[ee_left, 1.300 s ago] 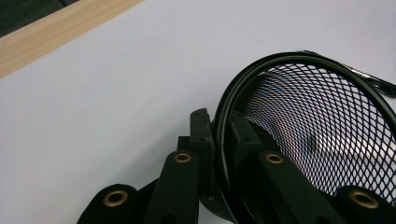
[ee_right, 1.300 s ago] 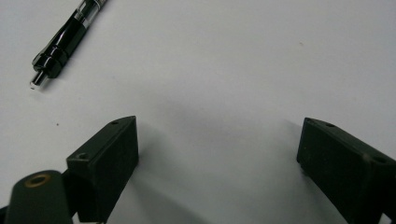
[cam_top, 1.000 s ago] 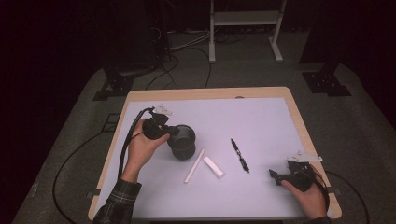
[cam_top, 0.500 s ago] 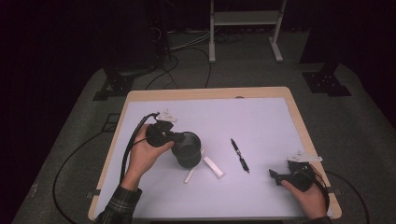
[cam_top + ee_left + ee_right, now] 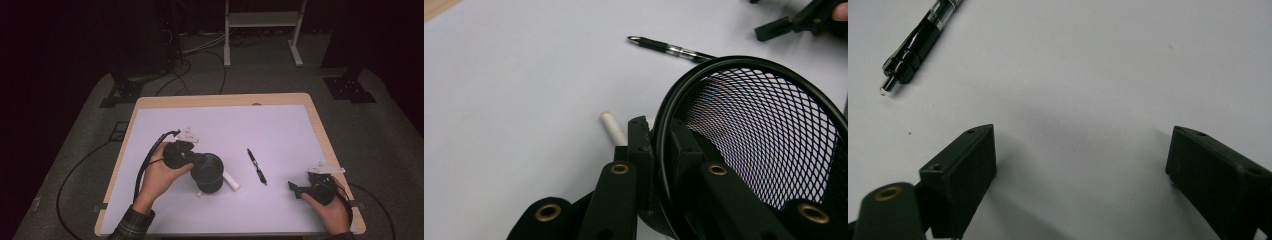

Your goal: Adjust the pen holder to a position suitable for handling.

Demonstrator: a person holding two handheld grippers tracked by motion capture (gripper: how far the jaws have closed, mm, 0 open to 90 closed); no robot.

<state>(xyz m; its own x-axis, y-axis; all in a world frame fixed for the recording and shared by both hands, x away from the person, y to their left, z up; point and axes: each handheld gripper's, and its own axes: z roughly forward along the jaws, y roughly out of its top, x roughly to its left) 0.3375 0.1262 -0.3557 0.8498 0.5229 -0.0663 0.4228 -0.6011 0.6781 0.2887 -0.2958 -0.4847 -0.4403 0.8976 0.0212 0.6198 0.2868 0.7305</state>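
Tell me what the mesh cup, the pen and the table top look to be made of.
Round black mesh cup: seemingly metal wire mesh, painted black, with a smooth solid rim; the open diamond weave shows. It is clamped at the rim in the left tongs.
Black pen: glossy plastic, clear along part of its barrel.
Table top: a matte, pale lilac-white sheet, perhaps laminate, with a light wood-look border.

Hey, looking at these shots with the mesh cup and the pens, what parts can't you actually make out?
- White sticks, high view: the mesh cup hides most of them; how many can't be told.
- Black pen, right gripper view: the top edge cuts off its barrel.
- Black pen, left gripper view: the cup's rim hides its far end.
- Left gripper, left gripper view: shut on the cup wall; the inner pad is blocked by the mesh.
- Pen lettering: too small.
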